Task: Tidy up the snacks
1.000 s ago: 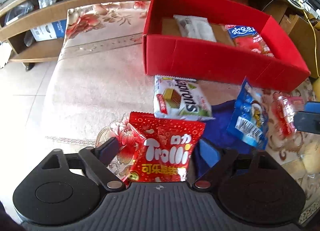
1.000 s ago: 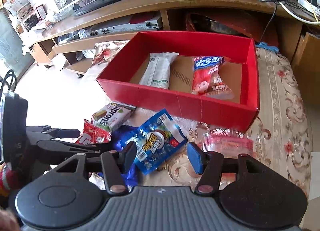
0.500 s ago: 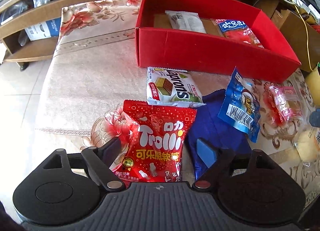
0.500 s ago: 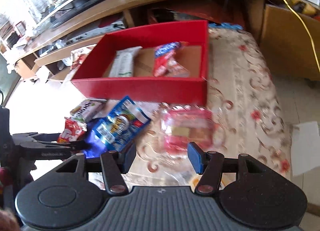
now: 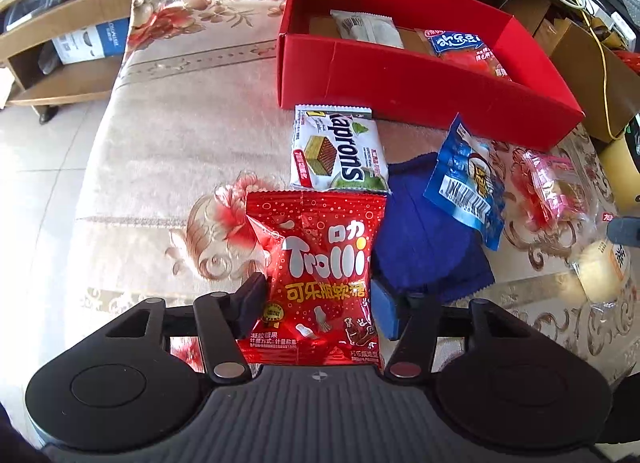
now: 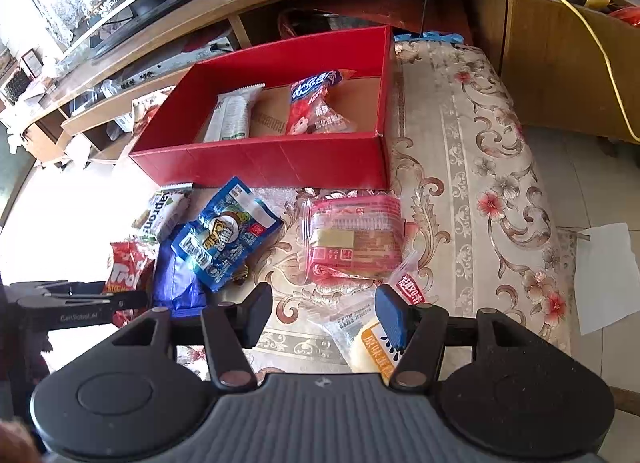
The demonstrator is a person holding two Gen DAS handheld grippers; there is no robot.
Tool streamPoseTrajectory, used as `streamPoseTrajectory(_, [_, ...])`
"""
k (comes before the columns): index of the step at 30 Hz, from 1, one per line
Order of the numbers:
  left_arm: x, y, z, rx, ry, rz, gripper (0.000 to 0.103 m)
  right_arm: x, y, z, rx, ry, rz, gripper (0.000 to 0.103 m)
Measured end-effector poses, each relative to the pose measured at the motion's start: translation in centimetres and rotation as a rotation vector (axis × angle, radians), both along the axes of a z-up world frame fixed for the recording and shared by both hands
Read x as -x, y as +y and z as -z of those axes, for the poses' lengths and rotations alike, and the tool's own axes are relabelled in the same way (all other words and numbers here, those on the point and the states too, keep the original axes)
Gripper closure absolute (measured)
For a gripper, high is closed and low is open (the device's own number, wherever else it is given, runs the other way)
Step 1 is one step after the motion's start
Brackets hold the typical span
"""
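Now | left tongs (image 5: 318, 303) closing around Trolli gummy bag (image 5: 320, 279), near red box (image 5: 400, 75) | squeeze mid-bag | right tongs (image 6: 324, 315) part-open, empty

Red box (image 5: 400, 79), brown cardboard floor. Trolli bag (image 5: 320, 275): glossy red, white dots, white logo, yellow characters. Kaprons wafer pack (image 5: 340, 151): white, green lettering, red tab. Cloth (image 5: 424, 247): deep blue. Snack pouch (image 5: 464, 183): blue, white barcode panel. Cake wrapper (image 6: 354, 239): clear with pink-red print. Floral cover (image 6: 480, 167): cream, brown scrolls, red blossoms.
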State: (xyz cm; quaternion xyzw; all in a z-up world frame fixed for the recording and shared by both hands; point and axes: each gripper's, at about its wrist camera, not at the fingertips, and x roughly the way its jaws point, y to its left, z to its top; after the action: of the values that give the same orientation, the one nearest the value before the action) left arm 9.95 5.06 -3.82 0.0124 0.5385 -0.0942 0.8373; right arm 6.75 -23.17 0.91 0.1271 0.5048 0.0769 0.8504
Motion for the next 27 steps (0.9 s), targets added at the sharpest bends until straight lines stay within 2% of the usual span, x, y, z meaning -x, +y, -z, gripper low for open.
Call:
streamPoseTrajectory(3, [-0.1, -0.3, 0.1, -0.021, -0.002, 0.004, 0.037, 0.0, -0.5, 0.2, 0.0, 0.008, 0.014, 0.049])
streamPoseTrajectory(6, [-0.3, -0.9, 0.3, -0.043, -0.007, 0.013, 0.028, -0.1, -1.1, 0.7, 0.004, 0.027, 0.028, 0.049])
streamPoseTrajectory(9, [-0.3, -1.4, 0.5, -0.07, -0.015, 0.021, 0.025, 0.0, -1.7, 1.2, -0.001, 0.039, 0.048, 0.044])
streamPoseTrajectory(11, [-0.3, -1.4, 0.5, -0.064, -0.014, 0.016, 0.027, 0.2, -2.1, 1.3, -0.005, 0.042, 0.059, 0.044])
streamPoseTrajectory(15, [-0.1, -1.4, 0.3, -0.059, -0.016, 0.015, 0.04, 0.2, -2.4, 1.1, -0.008, 0.04, 0.059, 0.041])
streamPoseTrajectory(21, [0.1, -1.4, 0.3, -0.051, -0.015, 0.02, 0.041, 0.3, -2.0, 1.3, 0.05, 0.043, 0.025, 0.033])
streamPoseTrajectory(22, [0.2, -1.4, 0.3, -0.05, -0.015, 0.021, 0.041, 0.2, -1.8, 1.7, 0.062, 0.055, 0.013, 0.03])
streamPoseTrajectory(27, [0.1, -1.4, 0.3, -0.05, -0.014, 0.022, 0.039, -0.7, -1.2, 4.0, 0.111, 0.115, -0.029, 0.029])
